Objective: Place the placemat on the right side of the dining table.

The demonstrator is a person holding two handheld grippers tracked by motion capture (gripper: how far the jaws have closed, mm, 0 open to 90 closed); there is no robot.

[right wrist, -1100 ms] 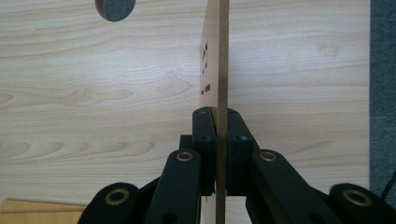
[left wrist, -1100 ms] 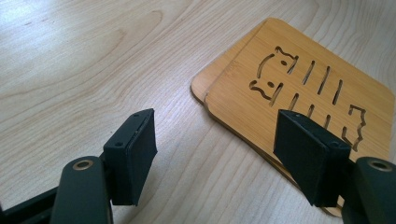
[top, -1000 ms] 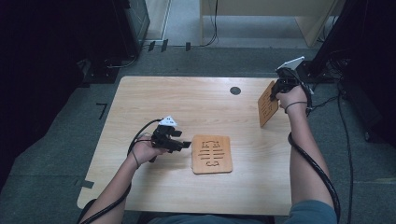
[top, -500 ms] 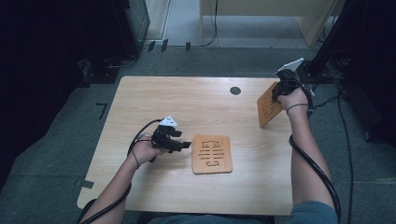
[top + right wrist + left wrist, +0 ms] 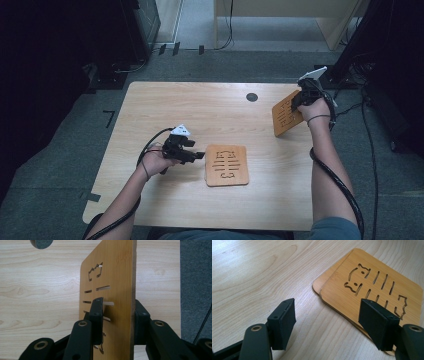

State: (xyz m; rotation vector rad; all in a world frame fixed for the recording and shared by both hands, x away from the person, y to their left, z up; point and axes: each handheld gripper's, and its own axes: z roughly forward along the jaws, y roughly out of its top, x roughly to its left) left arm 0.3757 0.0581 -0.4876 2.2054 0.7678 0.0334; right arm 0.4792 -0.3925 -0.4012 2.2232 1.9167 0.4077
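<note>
While my left gripper is hovering low over the table with its jaws spread and nothing between them, the flat wooden board is lying just beside it, stacked on a second one. My right gripper is standing the tilted wooden board on its edge near the table's far right corner; its jaws have just been opening, the board between them, and I cannot tell whether the pads are touching it.

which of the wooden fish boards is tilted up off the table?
The board at the table's far right edge, between the right tongs. It stands tilted on edge, while the pair in the middle lies flat, stacked, beside the left tongs.
</note>
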